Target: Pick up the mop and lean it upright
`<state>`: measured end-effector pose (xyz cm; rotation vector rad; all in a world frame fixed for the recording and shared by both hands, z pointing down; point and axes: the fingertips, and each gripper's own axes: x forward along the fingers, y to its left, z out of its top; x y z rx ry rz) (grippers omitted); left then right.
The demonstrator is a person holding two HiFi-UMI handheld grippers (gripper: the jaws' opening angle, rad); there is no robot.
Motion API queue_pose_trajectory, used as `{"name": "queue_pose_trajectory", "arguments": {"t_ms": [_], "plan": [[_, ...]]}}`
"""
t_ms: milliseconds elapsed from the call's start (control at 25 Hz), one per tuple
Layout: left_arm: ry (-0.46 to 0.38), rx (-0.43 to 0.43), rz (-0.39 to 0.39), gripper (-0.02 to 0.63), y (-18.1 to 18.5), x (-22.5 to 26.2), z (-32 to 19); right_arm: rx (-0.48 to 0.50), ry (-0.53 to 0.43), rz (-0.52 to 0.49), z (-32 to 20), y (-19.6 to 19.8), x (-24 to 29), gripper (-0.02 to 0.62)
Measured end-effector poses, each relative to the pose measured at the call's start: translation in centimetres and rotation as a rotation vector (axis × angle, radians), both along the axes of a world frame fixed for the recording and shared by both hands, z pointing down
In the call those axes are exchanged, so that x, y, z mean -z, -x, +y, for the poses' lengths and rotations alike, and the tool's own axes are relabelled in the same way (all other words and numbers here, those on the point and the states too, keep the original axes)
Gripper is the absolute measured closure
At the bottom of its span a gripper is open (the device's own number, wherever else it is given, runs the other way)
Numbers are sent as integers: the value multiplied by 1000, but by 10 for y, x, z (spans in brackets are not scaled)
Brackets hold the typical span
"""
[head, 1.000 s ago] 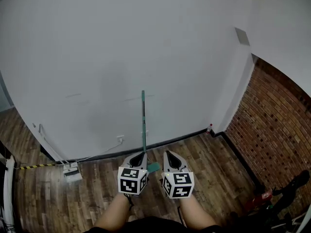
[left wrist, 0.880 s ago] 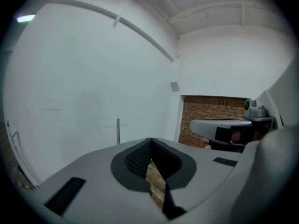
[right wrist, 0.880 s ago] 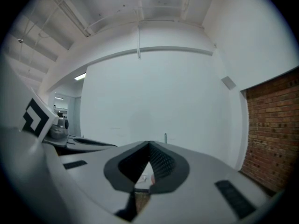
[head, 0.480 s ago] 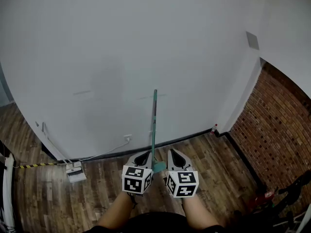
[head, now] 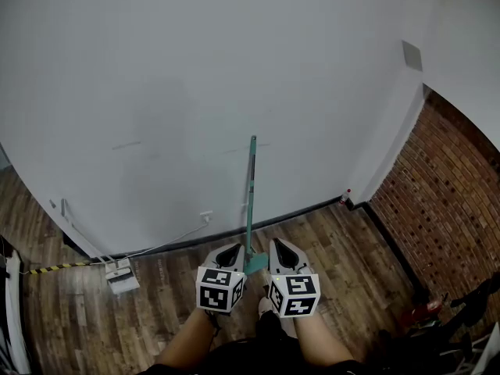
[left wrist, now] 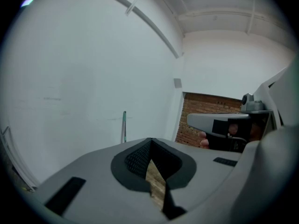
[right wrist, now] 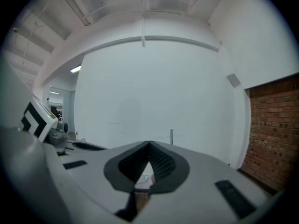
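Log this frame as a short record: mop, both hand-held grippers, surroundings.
mop: teal handle upright against the white wall, head down on the wood floor
left hand-held gripper: jaws together, nothing between them, left of the mop
right hand-held gripper: jaws together, nothing between them, right of the mop
surroundings: brick wall at right

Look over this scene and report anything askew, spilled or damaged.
Nothing stands out. The teal-handled mop stands nearly upright against the white wall, above the wooden plank floor. No spill or breakage shows on the floor or wall.
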<state>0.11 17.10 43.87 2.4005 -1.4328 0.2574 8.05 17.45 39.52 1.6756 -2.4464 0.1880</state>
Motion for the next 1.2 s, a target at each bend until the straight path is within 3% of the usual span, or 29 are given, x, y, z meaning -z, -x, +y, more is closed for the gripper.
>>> {"name": "queue_pose_trajectory", "arguments": {"t_ms": [320,440,760,1200], "plan": [[42,6,-43,609,-24,-21,-72,7,66,-50,-78,-29,-32,586],[53,0,-51,609,-42,-20,-110,20,76,-104,-118,-43,-23,586],[46,30,-106,609,-72,-14,-194,50,98,-136,-208,-74,-26,586],[63,99,-148,609,-88,-19,-275,134,121,-152,-293,-86,-35,586]]}}
